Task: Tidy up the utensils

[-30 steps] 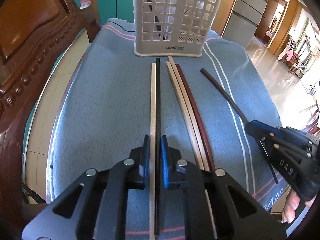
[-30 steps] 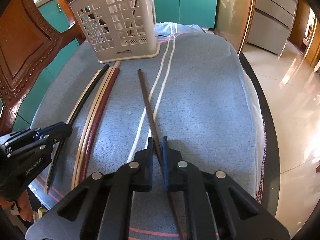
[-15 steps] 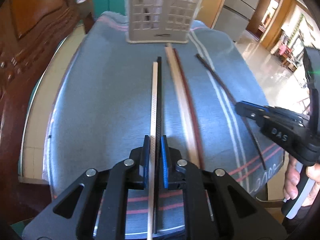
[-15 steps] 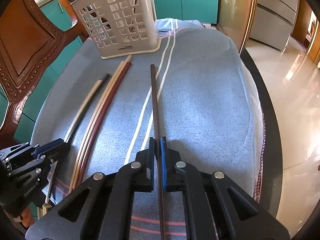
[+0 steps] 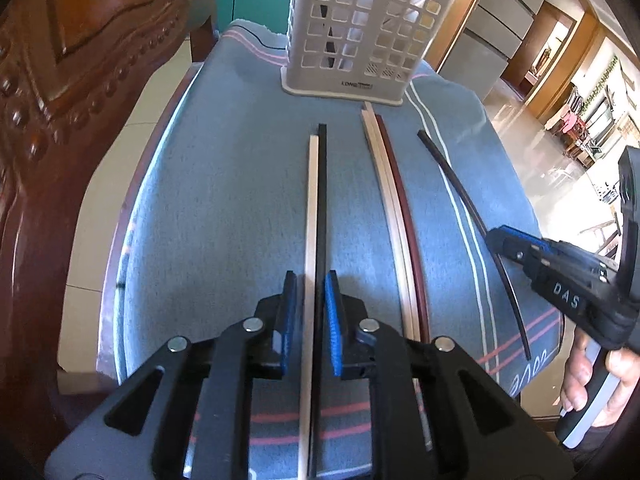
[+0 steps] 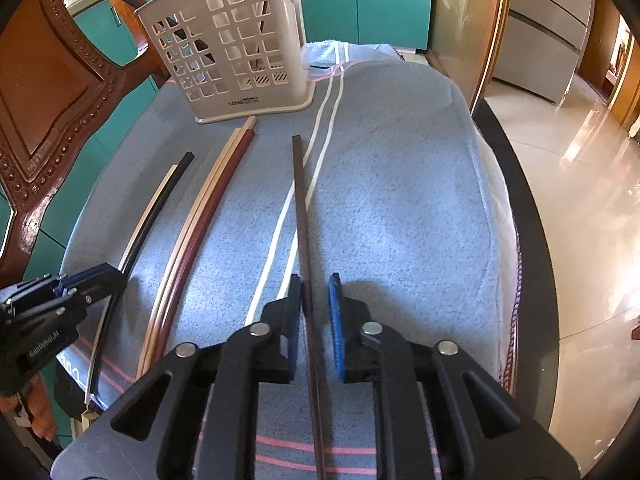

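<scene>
Several chopsticks lie lengthwise on a blue towel. A cream chopstick (image 5: 310, 216) and a black chopstick (image 5: 321, 208) lie side by side between the open jaws of my left gripper (image 5: 311, 300). A tan pair (image 5: 386, 196) and a dark red chopstick (image 5: 400, 196) lie to their right. A dark brown chopstick (image 6: 301, 208) runs between the open jaws of my right gripper (image 6: 316, 304), close to the left pad. The white slotted utensil basket (image 5: 360, 32) stands upright at the far end, also in the right wrist view (image 6: 236, 44).
A carved wooden chair (image 5: 60, 120) stands close on the left. The blue towel (image 6: 400, 208) covers a round dark-edged table (image 6: 532, 216), with tiled floor beyond its right edge. Sticks poke out of the basket top.
Both grippers have opened: the left let go of the cream and black pair, the right let go of the dark brown chopstick. All sticks now rest on the towel.
</scene>
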Demonstrator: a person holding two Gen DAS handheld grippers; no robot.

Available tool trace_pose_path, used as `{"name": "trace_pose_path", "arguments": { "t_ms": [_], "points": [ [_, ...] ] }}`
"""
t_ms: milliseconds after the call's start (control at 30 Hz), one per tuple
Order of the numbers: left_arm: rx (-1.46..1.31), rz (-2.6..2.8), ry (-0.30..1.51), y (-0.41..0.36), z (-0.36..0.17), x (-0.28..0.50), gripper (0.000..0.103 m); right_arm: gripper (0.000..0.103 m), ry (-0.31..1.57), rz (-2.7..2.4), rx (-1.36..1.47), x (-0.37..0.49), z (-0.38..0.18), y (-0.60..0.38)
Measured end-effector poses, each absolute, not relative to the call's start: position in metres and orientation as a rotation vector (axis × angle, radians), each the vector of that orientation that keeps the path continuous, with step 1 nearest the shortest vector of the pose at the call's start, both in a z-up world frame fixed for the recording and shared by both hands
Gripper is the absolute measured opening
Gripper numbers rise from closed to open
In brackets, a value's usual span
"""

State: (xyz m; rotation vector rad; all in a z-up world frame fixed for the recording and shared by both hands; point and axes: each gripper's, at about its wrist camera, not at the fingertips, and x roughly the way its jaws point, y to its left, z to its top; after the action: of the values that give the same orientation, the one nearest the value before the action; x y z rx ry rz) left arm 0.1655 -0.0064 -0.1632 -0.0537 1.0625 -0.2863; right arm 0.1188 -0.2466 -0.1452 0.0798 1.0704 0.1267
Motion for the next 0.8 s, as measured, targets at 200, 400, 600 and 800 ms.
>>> {"name": "trace_pose_path", "arguments": {
  "t_ms": [200, 400, 600, 800],
  "points": [
    [-0.048, -0.253, 1.060, -0.010, -0.162, 0.188, 0.022, 0.025, 1.058, 0.120, 0.059, 0.129, -0.142, -0.244],
    [-0.026, -0.234, 1.065, -0.016, -0.161, 0.193, 0.021, 0.030, 1.076, 0.121, 0.068, 0.128, -0.150, -0.244],
    [0.006, -0.219, 1.065, -0.021, -0.167, 0.194, 0.021, 0.030, 1.072, 0.117, 0.055, 0.129, -0.149, -0.243],
    [0.017, -0.212, 1.078, -0.025, -0.166, 0.215, 0.023, 0.030, 1.066, 0.124, 0.011, 0.151, -0.148, -0.236]
  ]
}}
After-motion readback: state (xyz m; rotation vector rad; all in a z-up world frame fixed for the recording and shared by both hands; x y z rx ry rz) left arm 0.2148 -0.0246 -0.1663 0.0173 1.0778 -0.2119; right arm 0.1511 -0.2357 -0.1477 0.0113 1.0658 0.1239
